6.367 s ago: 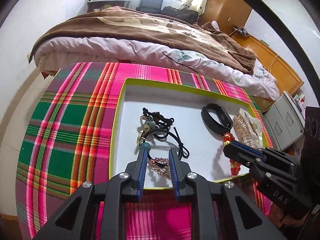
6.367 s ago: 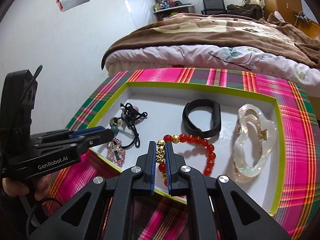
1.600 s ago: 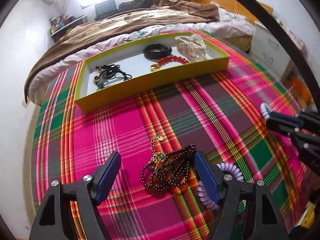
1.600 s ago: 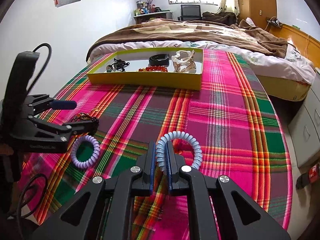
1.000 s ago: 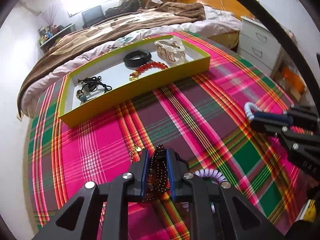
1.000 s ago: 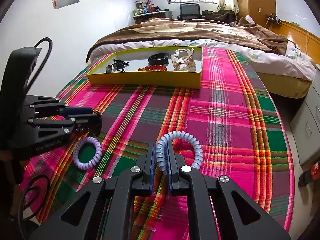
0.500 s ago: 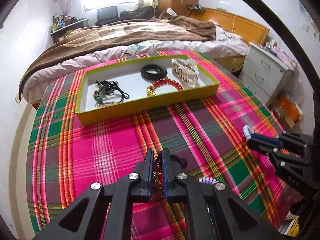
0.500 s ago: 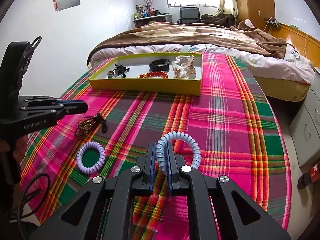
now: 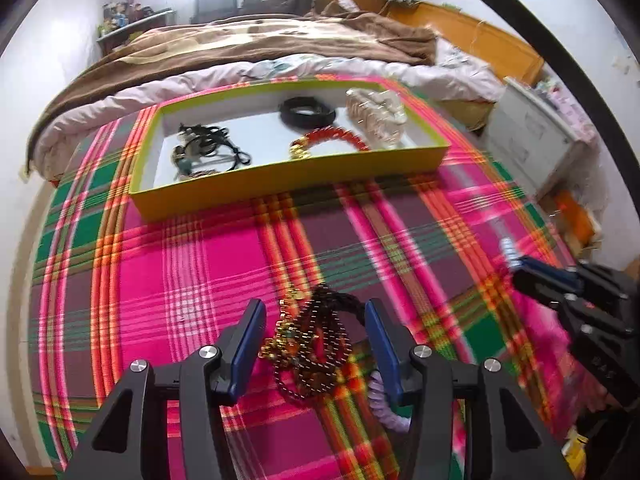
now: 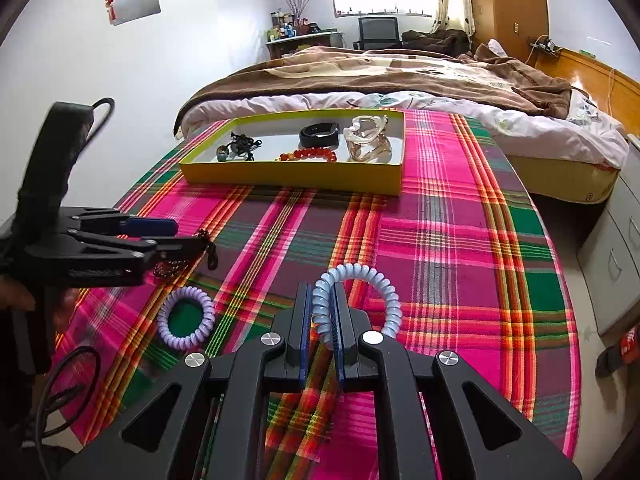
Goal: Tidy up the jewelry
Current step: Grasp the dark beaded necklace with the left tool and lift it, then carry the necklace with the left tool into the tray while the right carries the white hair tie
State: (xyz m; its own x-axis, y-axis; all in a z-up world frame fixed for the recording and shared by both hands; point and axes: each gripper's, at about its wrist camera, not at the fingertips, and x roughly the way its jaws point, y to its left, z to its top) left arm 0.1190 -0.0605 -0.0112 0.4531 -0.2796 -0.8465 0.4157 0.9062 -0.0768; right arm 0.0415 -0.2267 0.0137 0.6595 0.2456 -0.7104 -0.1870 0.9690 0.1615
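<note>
A yellow-green tray (image 9: 280, 186) (image 10: 292, 178) sits at the far side of the plaid table; it holds black cords (image 9: 208, 148), a black band (image 9: 307, 114), a red bead bracelet (image 9: 332, 140) and a clear hair claw (image 9: 376, 120). My left gripper (image 9: 314, 342) (image 10: 176, 240) is open, its jaws on either side of a dark beaded necklace pile (image 9: 312, 344) lying on the cloth. My right gripper (image 10: 322, 332) (image 9: 516, 264) is shut on a pale blue coil hair tie (image 10: 356, 280). A lilac coil hair tie (image 10: 186, 320) lies on the cloth beside the necklace.
The round table with the pink and green plaid cloth (image 10: 440, 240) fills the near view. A bed with a brown blanket (image 10: 380, 72) stands behind the tray. White drawers (image 9: 536, 140) stand to the right of the table.
My left gripper, shut on the beaded necklace half a second ago, has opened and the necklace lies on the cloth between its jaws. My right gripper still holds the blue coil tie.
</note>
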